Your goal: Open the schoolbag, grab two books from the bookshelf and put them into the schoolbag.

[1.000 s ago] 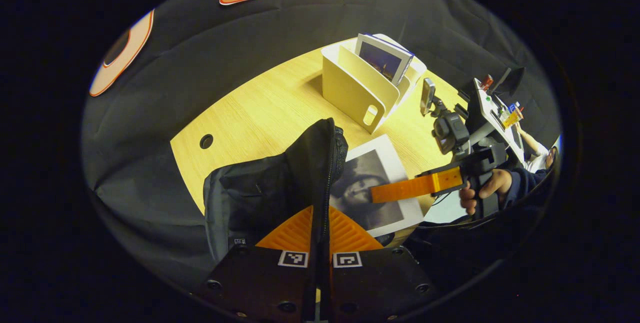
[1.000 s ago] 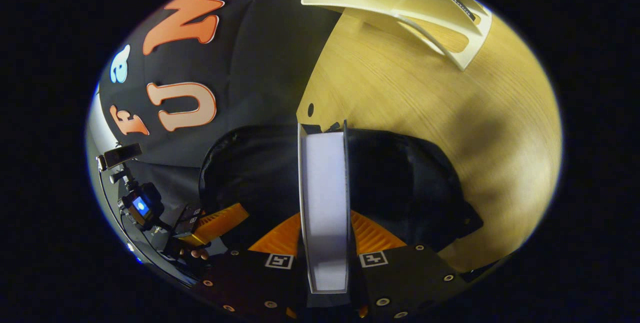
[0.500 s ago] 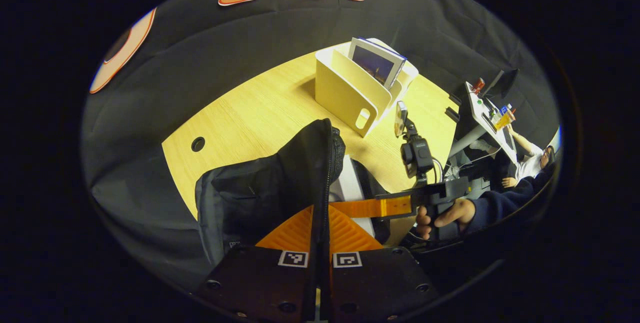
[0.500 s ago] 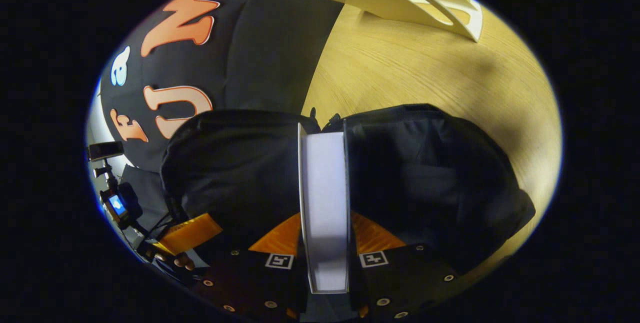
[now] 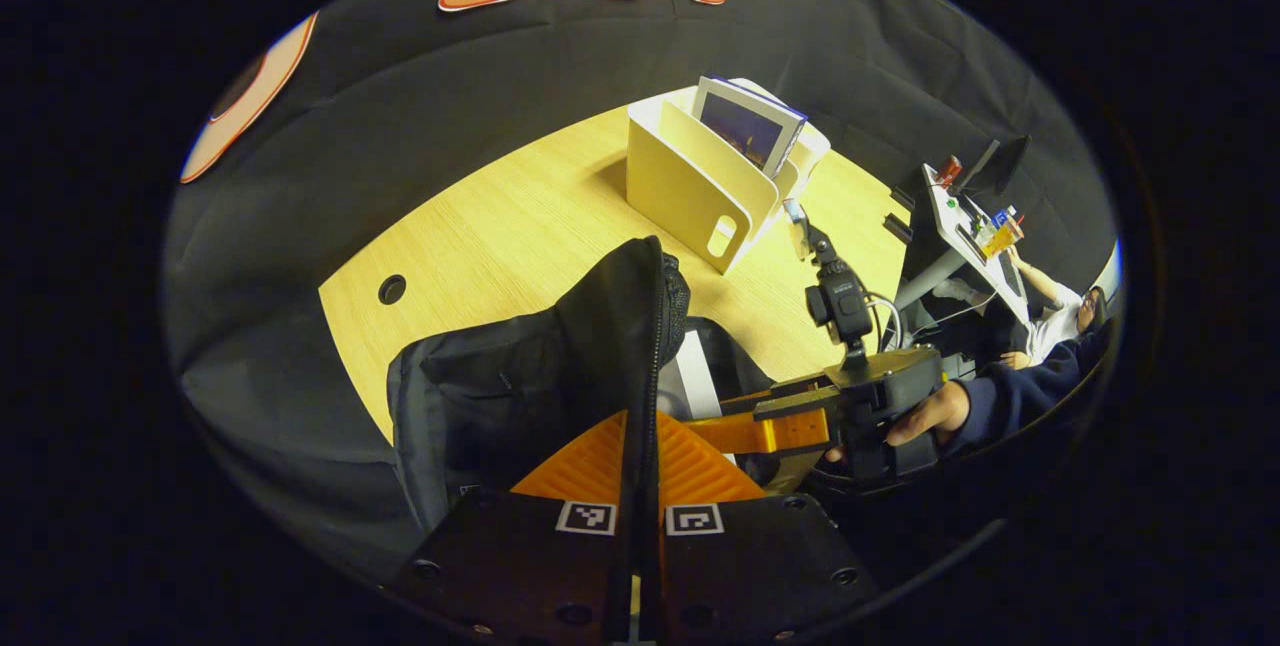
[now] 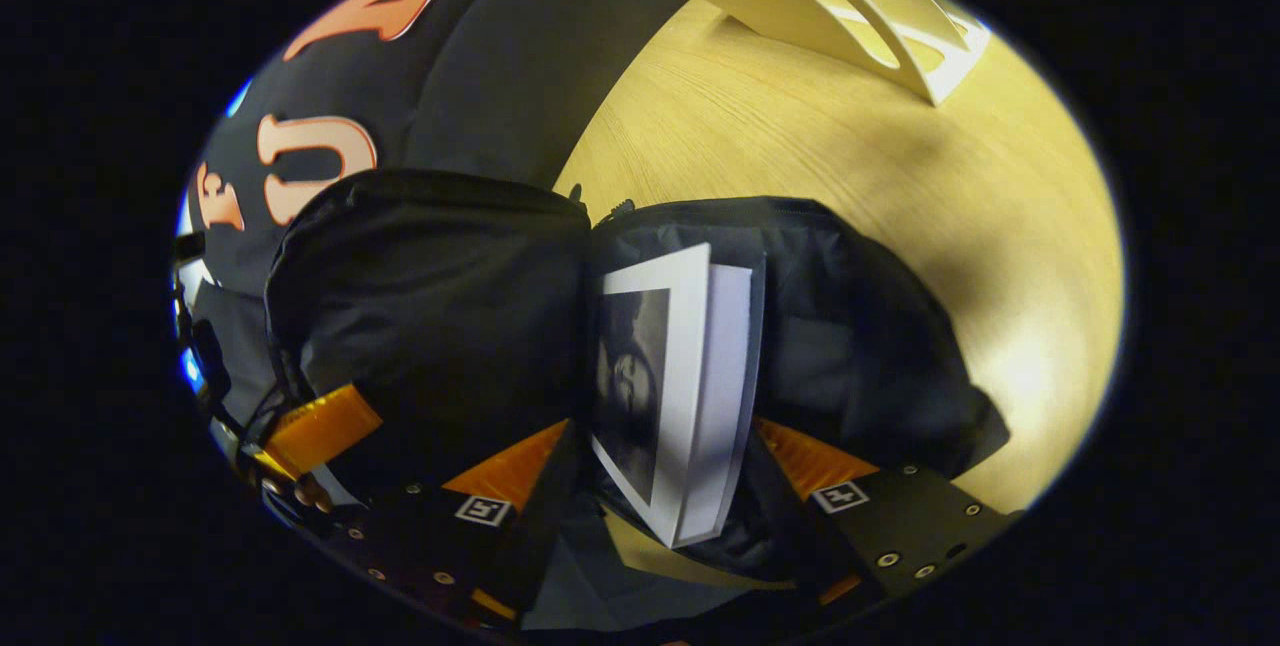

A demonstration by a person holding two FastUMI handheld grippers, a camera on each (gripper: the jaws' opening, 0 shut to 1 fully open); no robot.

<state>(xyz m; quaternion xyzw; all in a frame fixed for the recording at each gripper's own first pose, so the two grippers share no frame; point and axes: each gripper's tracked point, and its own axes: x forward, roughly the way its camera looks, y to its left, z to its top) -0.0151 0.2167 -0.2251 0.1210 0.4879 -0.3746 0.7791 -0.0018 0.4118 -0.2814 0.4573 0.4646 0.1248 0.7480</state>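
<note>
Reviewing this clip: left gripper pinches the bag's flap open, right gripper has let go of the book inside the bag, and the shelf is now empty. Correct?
Not quite. In the left gripper view the shelf still holds a book. The rest stands: the left gripper pinches the bag, and the right gripper is open around the other book.

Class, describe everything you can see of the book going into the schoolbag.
The book has a white-bordered cover with a greyscale picture and a thick block of pale pages. It stands tilted in the mouth of the black fabric schoolbag, partly down between the bag's two sides. It sits between the fingers of the right hand-held gripper, which are spread wide; whether they touch it is unclear. In the left gripper view its white edge shows beside the flap that the left hand-held gripper pinches.
</note>
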